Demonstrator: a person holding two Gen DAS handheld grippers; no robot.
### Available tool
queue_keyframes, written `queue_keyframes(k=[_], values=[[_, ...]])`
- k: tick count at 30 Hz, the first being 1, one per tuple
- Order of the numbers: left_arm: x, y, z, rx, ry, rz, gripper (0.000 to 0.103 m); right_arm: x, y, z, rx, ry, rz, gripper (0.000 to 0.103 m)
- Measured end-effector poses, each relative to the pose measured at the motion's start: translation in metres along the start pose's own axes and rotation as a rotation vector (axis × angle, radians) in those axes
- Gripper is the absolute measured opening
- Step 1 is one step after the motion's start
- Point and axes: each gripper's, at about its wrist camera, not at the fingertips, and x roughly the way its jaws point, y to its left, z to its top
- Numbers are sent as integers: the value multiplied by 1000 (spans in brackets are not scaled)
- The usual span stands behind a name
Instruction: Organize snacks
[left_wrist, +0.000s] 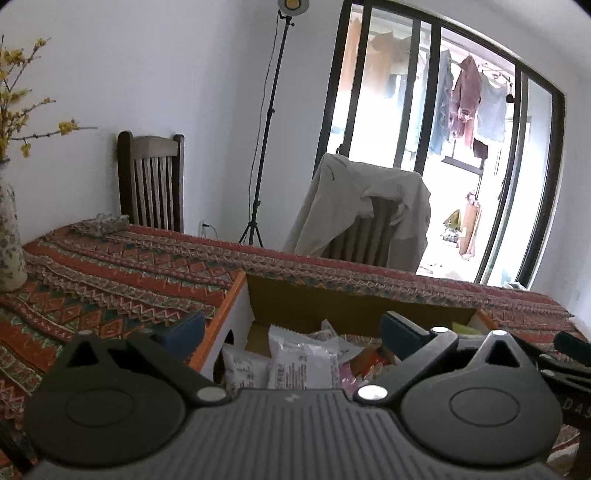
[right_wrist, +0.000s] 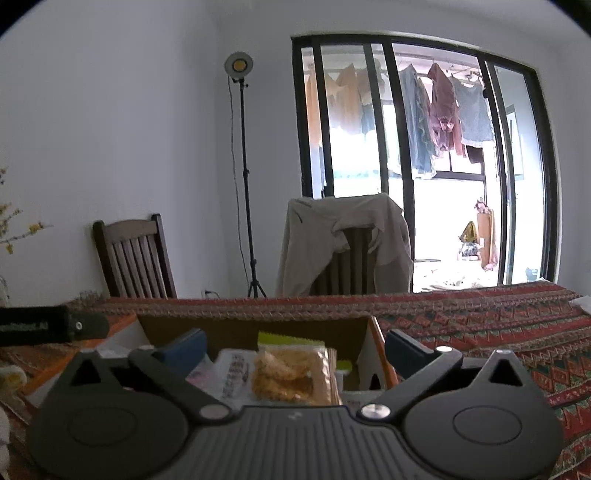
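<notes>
Snacks lie in an open cardboard box (left_wrist: 354, 302) on the desk (left_wrist: 110, 280) with the patterned cloth. At the left, our left gripper (left_wrist: 291, 328) hovers with jaws wide and empty over the white packets (left_wrist: 295, 363); these look light, soft and slippery, so we judge a flat sealed edge the best hold. At the right, our right gripper (right_wrist: 295, 349) points slightly down, jaws wide, over a clear crisp bag (right_wrist: 291, 376), probably fragile.
</notes>
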Motion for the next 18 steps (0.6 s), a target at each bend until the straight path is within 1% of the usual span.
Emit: queue_keyframes(k=[4, 7, 10, 16, 18], values=[[-22, 1, 11, -6, -33, -5, 103, -9, -3, 10, 22, 1, -7, 103], [-43, 2, 14, 20, -45, -2, 103, -21, -7, 19, 47, 4, -2, 103], [-64, 6, 13, 53, -49, -16, 103, -36, -9, 23, 57, 12, 14, 103], [-104, 18, -1, 87, -31, -63, 103, -75, -8, 19, 50, 41, 20, 103], [-118, 22, -11, 99, -25, -63, 103, -89, -7, 13, 44, 58, 24, 103]])
